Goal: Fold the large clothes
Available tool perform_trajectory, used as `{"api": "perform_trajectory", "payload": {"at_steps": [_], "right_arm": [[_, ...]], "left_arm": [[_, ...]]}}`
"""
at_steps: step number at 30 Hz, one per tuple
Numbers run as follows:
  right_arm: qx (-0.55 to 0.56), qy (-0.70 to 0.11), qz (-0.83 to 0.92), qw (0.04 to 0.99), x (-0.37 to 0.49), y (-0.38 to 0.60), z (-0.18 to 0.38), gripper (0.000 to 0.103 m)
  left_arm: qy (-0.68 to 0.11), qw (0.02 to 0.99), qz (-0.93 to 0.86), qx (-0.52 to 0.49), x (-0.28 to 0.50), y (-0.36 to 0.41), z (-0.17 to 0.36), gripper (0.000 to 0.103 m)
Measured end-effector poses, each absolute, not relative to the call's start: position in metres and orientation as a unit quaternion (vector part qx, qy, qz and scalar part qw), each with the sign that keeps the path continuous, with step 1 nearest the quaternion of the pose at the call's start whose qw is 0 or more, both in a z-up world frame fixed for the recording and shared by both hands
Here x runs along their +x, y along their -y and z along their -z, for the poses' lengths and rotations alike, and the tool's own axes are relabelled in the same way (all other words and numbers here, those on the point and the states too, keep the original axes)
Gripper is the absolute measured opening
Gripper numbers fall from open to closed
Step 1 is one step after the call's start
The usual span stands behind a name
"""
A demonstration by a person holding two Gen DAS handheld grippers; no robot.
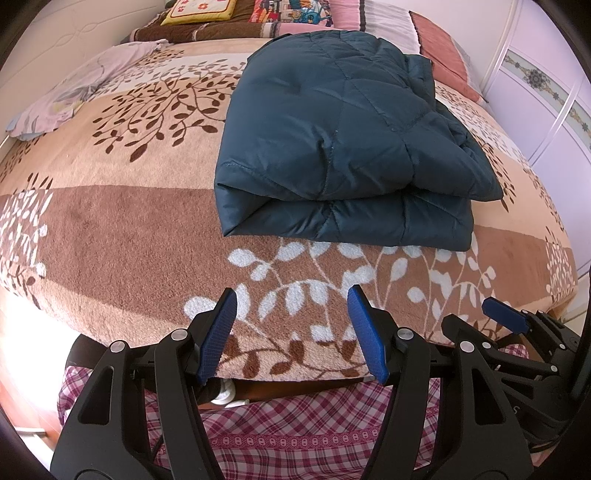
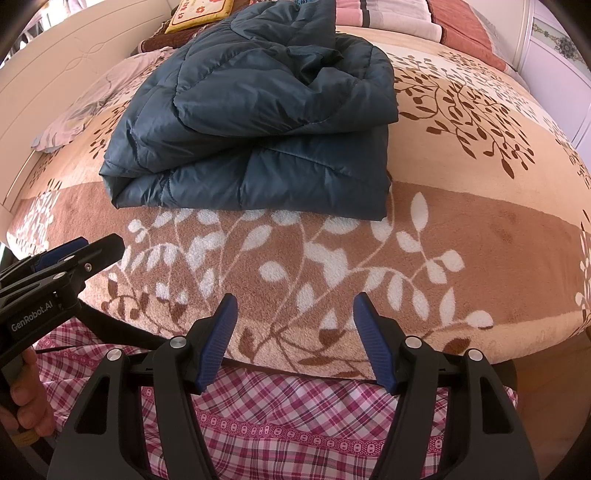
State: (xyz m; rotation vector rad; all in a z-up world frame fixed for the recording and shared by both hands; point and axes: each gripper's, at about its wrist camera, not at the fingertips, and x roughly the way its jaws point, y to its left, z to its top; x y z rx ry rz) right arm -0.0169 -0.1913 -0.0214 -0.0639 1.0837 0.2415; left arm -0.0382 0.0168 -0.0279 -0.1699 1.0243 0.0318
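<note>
A dark teal quilted jacket [image 1: 332, 140] lies folded in a thick stack on the bed; it also shows in the right wrist view [image 2: 258, 122]. My left gripper [image 1: 291, 299] is open and empty, held back near the bed's front edge, apart from the jacket. My right gripper [image 2: 293, 304] is open and empty too, also short of the jacket. The right gripper shows at the right of the left wrist view [image 1: 506, 317], and the left gripper at the left of the right wrist view [image 2: 74, 254].
The bed is covered by a brown and beige leaf-pattern blanket [image 1: 129, 229]. A pale lilac garment [image 1: 66, 96] lies at the far left. Pillows and folded bedding [image 1: 280, 18] sit at the head. A plaid bed skirt [image 2: 295, 406] hangs below. A wardrobe [image 1: 546, 92] stands right.
</note>
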Motion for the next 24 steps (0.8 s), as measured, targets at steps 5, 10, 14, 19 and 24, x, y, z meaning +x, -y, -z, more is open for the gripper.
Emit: {"api": "perform_trajectory", "payload": {"at_steps": [5,10,14,19,24], "right_arm": [[-0.030,-0.514,-0.115,0.849,-0.0169,0.1911,0.0211,0.065],[-0.030,-0.515,-0.115,0.849,-0.0167,0.1911,0.0211,0.065],[-0.030,-0.515,-0.115,0.849,-0.0166,0.1910,0.0210,0.065],[-0.031,-0.514,-0.116,0.849,-0.0166,0.1914,0.0210,0.065],[-0.031,-0.515,-0.115,0.849,-0.0169,0.1915,0.0208,0.065]], "left_arm": [[-0.490,0.868,-0.015,-0.081,-0.0382,-0.0168,0.0280,0.062],[-0.490,0.868,-0.015,-0.082,-0.0384,-0.0177,0.0276,0.062],[-0.490,0.868,-0.017,-0.081,-0.0385,-0.0178,0.0279,0.062],[-0.491,0.867,-0.019,-0.080,-0.0385,-0.0200,0.0271,0.062],[-0.490,0.868,-0.020,-0.078,-0.0387,-0.0184,0.0268,0.062]]}}
